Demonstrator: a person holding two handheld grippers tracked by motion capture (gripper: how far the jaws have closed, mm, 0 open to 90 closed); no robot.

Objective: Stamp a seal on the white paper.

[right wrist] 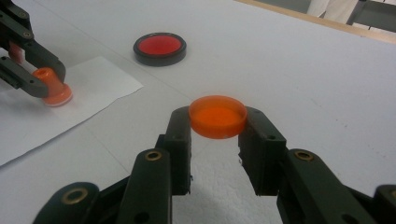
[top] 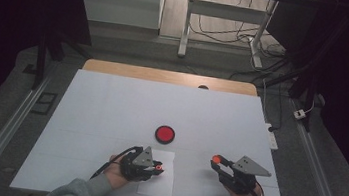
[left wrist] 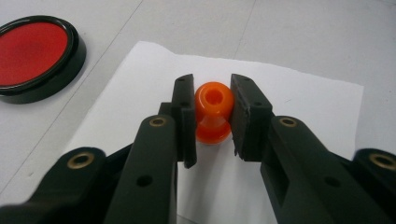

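One orange stamp pinched by the left gripper on one paper sheet; the right gripper clamps one orange cap; one red ink pad lies farther off.

— Dim all around, dark at both sides; brightest on the desk, covered in white, with a wooden edge bare at the far side.
— Beyond it?
— Grey floor, then a white cabinet and a white frame on legs with cables looped beneath.
— To the right?
— A white power strip just beside the desk, a small white plug farther back.
— And along the sides?
— Metal rails, one on each side, running toward the near edge.
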